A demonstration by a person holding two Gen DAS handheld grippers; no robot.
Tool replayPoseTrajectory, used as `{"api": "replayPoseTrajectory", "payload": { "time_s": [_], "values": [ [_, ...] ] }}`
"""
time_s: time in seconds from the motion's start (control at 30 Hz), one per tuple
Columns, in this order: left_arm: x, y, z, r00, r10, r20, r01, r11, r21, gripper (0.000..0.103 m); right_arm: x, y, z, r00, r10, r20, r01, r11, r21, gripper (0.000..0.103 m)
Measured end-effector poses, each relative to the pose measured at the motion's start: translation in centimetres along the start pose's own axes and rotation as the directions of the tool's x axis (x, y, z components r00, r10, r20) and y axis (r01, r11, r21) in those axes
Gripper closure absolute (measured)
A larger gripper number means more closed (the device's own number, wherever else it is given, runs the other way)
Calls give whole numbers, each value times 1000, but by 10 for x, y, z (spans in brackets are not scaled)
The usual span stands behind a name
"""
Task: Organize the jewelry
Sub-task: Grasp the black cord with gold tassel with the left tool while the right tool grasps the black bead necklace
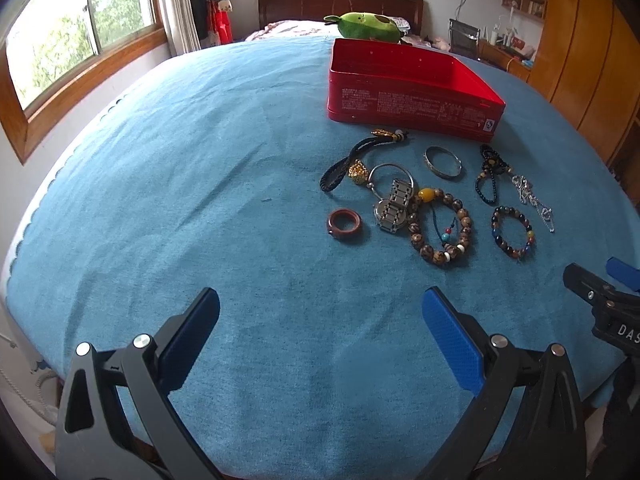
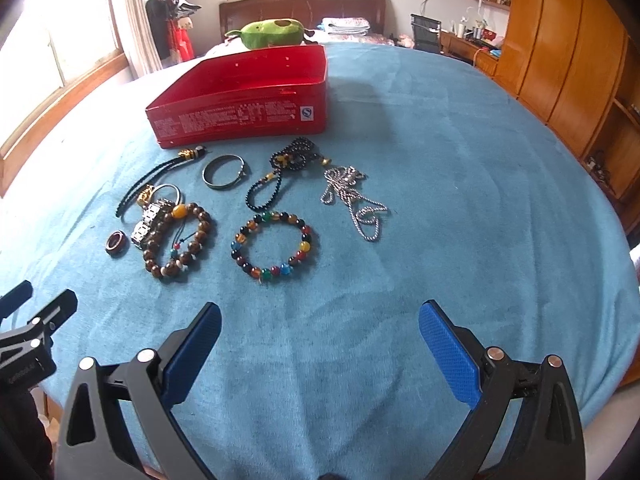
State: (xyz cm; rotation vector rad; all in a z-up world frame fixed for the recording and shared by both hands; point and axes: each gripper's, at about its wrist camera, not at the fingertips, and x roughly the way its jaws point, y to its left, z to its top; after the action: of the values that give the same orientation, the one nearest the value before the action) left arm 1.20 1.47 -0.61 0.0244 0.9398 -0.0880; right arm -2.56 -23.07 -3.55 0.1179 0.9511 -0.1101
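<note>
- Red tin (image 2: 240,96), open-topped with fine print along its front wall, stands on the blue cloth (image 2: 440,200); nothing shows inside it.
- Just in front of it the jewelry lies spread in a loose cluster: a black cord (image 2: 160,180) with gold beads, a silver bangle (image 2: 222,176), dark prayer beads (image 2: 280,172) and a tangled silver chain (image 2: 352,200).
- Nearer the grippers lie a metal watch (image 2: 150,220), touching a brown bead bracelet (image 2: 180,244); a small brown ring (image 2: 116,243) lies apart to its left, and a multicolour bracelet (image 2: 272,246) to its right.
- Left gripper (image 1: 320,328) hovers over bare cloth, blue pads spread wide, holding nothing.
- Right gripper (image 2: 320,340) hovers likewise, jaws wide and empty, near the multicolour bracelet.
- Beyond the tin lies a green plush (image 2: 268,34).
</note>
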Motion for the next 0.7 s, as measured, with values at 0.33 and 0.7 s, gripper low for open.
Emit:
{"api": "replayPoseTrajectory", "payload": {
  "time_s": [0.33,0.7],
  "values": [
    [10,17,36,996,-88,-16,87,995,-38,4,16,-27,38,974,222,-41,-220,974,58,7],
    [75,-4,124,991,-76,-106,83,995,62,5,54,-56,106,953,294,-75,-286,952,107,32]
  ]
}}
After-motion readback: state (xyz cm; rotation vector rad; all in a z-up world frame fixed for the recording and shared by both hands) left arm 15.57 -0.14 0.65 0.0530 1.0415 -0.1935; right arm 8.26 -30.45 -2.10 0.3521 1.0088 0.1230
